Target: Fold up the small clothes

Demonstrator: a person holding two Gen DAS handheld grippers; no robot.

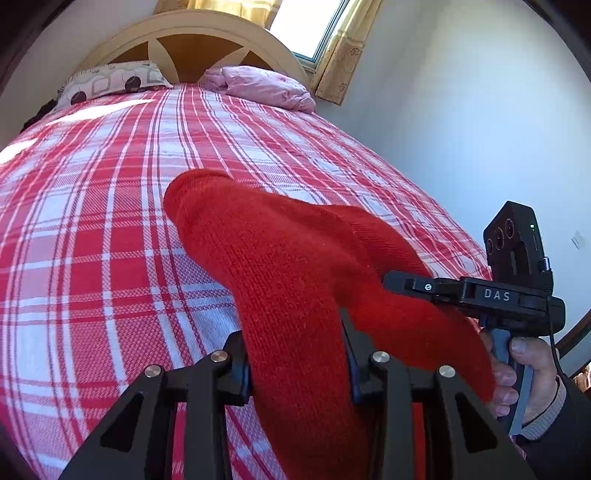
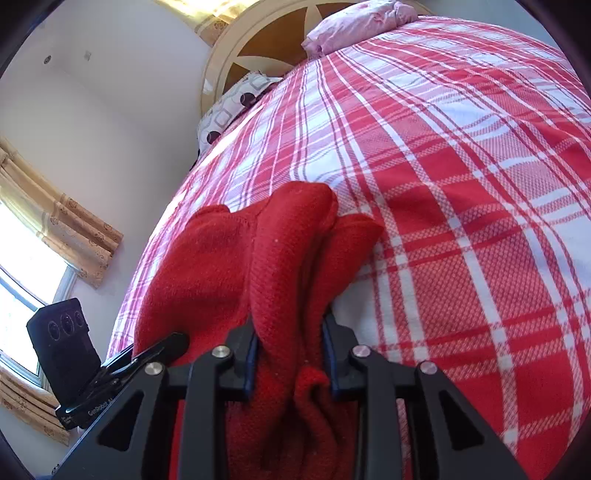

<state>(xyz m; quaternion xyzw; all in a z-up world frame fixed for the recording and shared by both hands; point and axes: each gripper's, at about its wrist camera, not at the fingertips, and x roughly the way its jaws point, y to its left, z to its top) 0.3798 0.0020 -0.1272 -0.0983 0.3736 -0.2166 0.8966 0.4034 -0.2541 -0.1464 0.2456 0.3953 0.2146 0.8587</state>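
Note:
A red knitted garment (image 1: pixel 280 266) is held up over the red-and-white checked bed cover (image 1: pixel 110 206). My left gripper (image 1: pixel 295 354) is shut on one bunched part of it, the cloth filling the gap between its fingers. My right gripper (image 2: pixel 290 350) is shut on another bunched part of the garment (image 2: pixel 288 258). In the left wrist view the right gripper (image 1: pixel 399 280) shows at the right, its fingers closed against the cloth, with a hand on its handle. In the right wrist view the left gripper (image 2: pixel 162 345) shows at the lower left, touching the cloth.
The checked bed cover (image 2: pixel 461 184) spreads under both grippers. A patterned pillow (image 1: pixel 110 79) and a pink bundle (image 1: pixel 262 86) lie at the headboard (image 1: pixel 192 33). A white wall (image 1: pixel 461 129) runs along the bed's right side, with a curtained window (image 1: pixel 310 26) behind.

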